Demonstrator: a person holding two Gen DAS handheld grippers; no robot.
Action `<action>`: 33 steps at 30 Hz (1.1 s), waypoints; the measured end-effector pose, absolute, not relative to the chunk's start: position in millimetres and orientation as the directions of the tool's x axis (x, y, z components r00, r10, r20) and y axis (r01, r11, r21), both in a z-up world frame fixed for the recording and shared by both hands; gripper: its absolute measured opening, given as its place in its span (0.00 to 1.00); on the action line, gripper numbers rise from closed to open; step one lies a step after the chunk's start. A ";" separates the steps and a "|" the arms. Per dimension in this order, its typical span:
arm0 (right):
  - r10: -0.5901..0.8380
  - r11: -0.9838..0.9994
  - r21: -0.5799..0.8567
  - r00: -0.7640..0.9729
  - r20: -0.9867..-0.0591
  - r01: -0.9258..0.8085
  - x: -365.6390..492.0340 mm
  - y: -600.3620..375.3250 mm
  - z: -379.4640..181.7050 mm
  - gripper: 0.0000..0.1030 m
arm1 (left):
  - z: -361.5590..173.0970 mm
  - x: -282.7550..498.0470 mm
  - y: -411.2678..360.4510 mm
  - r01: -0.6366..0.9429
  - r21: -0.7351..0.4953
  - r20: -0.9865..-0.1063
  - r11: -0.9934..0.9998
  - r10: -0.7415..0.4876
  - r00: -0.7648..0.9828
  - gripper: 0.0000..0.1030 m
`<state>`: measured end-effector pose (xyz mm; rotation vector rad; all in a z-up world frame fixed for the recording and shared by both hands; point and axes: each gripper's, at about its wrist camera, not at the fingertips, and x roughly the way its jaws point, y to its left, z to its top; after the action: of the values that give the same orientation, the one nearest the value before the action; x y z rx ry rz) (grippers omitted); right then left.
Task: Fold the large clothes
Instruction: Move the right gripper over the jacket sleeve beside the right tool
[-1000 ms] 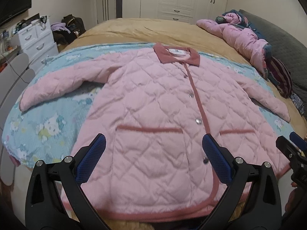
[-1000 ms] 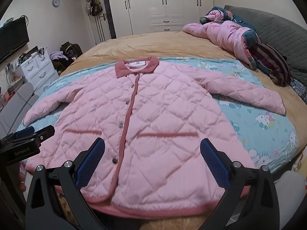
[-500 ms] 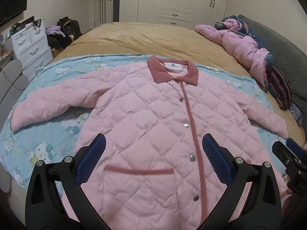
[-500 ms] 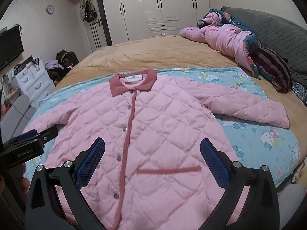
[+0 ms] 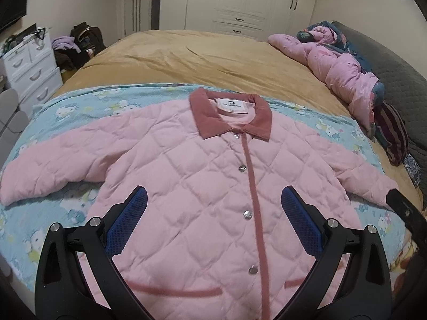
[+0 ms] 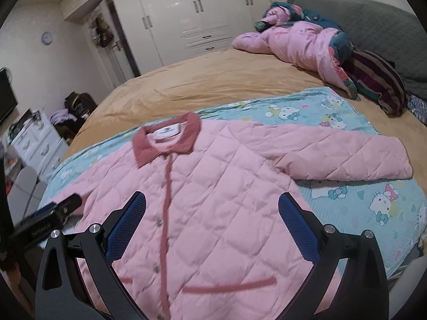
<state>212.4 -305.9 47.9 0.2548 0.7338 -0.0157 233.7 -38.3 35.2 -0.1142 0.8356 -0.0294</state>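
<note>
— While the pink quilted jacket (image 5: 202, 186) is lying face up across the middle of both frames, how is it looking?

— It is lying flat and buttoned on a blue cartoon-print blanket (image 5: 80, 106) over the tan bed (image 5: 213, 58), with its dusty-rose collar (image 5: 229, 117) pointing toward the top of the frame and both sleeves spreading out to the sides. A rose placket is running down the front past silver snaps.

— And the tongs?

— The left tongs (image 5: 213, 208) are gaping wide above the jacket's chest, gripping nothing. The right tongs (image 6: 212, 208) are spreading just as wide over the front, also empty.

— What is getting lost?

— The hem is running off the bottom edge behind the black tong arms, and the collar label (image 6: 165, 132) is proving too small to read. In the right wrist view the left sleeve is hiding behind the other tool at lower left.
</note>
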 end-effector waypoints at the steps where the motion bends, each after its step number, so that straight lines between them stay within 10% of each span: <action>1: 0.066 0.967 0.228 0.744 -0.665 0.118 219.4 -312.4 46.5 0.96 | 33.9 240.1 -42.0 -0.017 -0.110 -0.741 0.994 -0.071 0.667 0.91; 33: -0.265 0.701 0.187 0.494 -0.828 0.688 283.7 -568.2 -87.2 0.96 | -42.4 340.7 -88.3 0.044 -0.061 -0.769 0.997 -0.075 0.634 0.91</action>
<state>283.7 -568.2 -87.2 0.5466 0.8748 -0.6138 340.7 -88.3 -42.4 -0.0379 0.8810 -0.0680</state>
